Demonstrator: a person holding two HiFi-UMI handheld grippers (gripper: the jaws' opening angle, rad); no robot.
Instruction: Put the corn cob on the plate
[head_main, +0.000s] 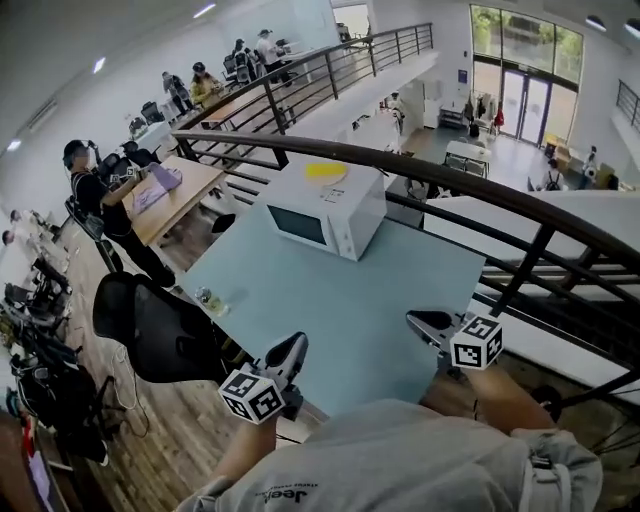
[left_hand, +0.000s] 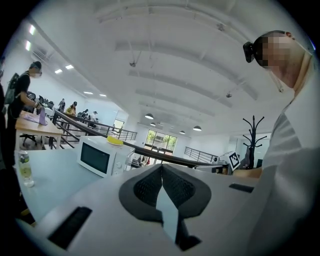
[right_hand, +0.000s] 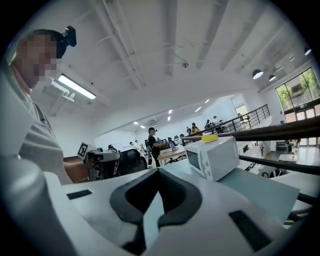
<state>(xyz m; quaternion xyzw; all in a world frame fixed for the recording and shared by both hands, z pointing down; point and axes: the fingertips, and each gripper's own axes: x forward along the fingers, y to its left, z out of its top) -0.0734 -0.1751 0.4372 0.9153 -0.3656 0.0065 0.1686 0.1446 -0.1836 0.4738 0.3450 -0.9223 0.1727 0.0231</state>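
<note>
**Left gripper** (head_main: 296, 343): you hold it low over the near edge of the desk (head_main: 340, 300). Its jaws are clenched pad to pad with nothing between them, and they point toward the microwave.

**Right gripper** (head_main: 415, 320): it is level with the left and well apart from it. Its jaws are likewise pressed together and empty. Judged from this matched, idle pose, both tools are parked clear of the work rather than engaged.

**Microwave** (head_main: 325, 210): white, at the far side of the desk with its door closed. The dark window shows nothing of the inside.

**Yellow plate** (head_main: 325, 170): a flat yellow item that reads as a plate lies on the microwave's roof, probably to keep it off the desk. It is too small to tell whether anything lies on it.

**Corn cob**: no view shows it. It may sit behind the closed door, but that is only a guess.

**Bottle** (head_main: 207, 298): it stands upright at the desk's left edge, away from both grippers.
</note>
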